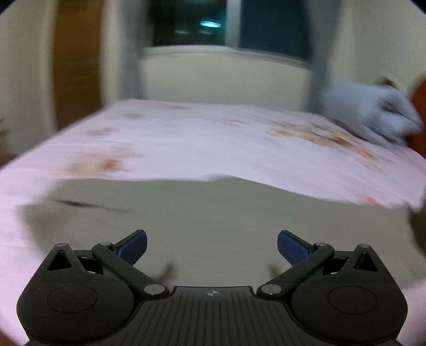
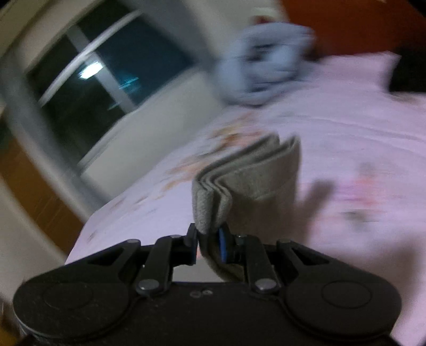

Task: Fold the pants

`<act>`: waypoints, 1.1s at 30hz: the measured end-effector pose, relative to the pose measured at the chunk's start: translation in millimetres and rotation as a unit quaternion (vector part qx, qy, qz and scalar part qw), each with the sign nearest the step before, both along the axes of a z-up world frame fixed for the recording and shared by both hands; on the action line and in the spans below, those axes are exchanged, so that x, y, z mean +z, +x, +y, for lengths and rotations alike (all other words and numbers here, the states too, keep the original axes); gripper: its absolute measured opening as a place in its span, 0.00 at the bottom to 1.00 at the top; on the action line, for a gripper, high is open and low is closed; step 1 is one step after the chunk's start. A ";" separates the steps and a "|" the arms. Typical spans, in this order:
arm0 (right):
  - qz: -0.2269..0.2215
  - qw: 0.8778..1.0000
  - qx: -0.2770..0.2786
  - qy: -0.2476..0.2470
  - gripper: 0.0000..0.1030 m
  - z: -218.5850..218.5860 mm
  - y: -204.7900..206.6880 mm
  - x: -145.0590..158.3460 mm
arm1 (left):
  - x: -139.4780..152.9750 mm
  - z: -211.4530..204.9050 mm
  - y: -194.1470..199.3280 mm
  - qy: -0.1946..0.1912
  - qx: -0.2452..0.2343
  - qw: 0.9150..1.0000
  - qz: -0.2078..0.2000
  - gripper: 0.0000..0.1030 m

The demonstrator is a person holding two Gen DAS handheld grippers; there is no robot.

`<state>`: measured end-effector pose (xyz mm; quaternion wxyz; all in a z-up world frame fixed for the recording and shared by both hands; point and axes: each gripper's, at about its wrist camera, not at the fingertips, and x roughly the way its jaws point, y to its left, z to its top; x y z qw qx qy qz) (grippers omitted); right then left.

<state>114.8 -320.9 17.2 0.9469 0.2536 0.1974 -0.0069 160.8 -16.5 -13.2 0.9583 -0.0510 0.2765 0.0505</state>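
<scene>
The pants are grey-beige cloth. In the left wrist view they (image 1: 186,221) spread flat over the near part of the pink bed sheet (image 1: 186,138), and my left gripper (image 1: 211,246) hovers over them, open, with nothing between its blue pads. In the right wrist view a folded stack of the pants (image 2: 250,175) hangs up off the bed, several layers showing at its edge. My right gripper (image 2: 209,242) is shut on that folded edge. Both views are blurred by motion.
A heap of pale blue clothing (image 1: 372,117) (image 2: 266,64) lies at the far side of the bed beside a reddish headboard (image 2: 359,26). Beyond the bed stand a dark window (image 1: 191,24) and a cream wall.
</scene>
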 end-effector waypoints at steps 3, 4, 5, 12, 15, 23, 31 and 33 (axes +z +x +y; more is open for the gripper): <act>0.014 0.995 0.078 -0.055 0.07 96.3 31.3 -16.1 | 3.8 82.5 -8.5 -0.025 0.068 0.997 0.002 1.00; 0.024 0.992 0.103 -0.072 0.07 125.3 39.5 -27.4 | 1.8 103.8 -11.9 -0.039 0.084 0.996 0.002 1.00; 0.040 0.985 0.141 -0.088 0.07 159.4 48.7 -45.5 | -1.4 127.3 -17.9 -0.061 0.101 0.993 0.002 1.00; 0.090 0.934 0.246 -0.244 0.28 273.4 47.4 -113.0 | -33.3 187.1 -43.6 -0.099 0.151 0.983 0.016 1.00; 0.078 0.933 0.265 -0.229 0.34 266.8 40.6 -96.7 | -48.4 190.0 -44.6 -0.111 0.158 0.981 0.022 1.00; 0.083 0.956 0.216 -0.178 0.30 248.3 65.9 -78.1 | -55.9 186.0 -42.7 -0.118 0.150 0.981 0.033 1.00; 0.114 0.920 0.302 -0.221 0.35 275.5 57.6 -100.8 | -57.2 186.0 -43.9 -0.122 0.158 0.979 0.037 1.00; 0.100 0.928 0.292 -0.210 0.30 269.7 57.4 -92.0 | -57.2 185.1 -43.4 -0.120 0.156 0.980 0.037 1.00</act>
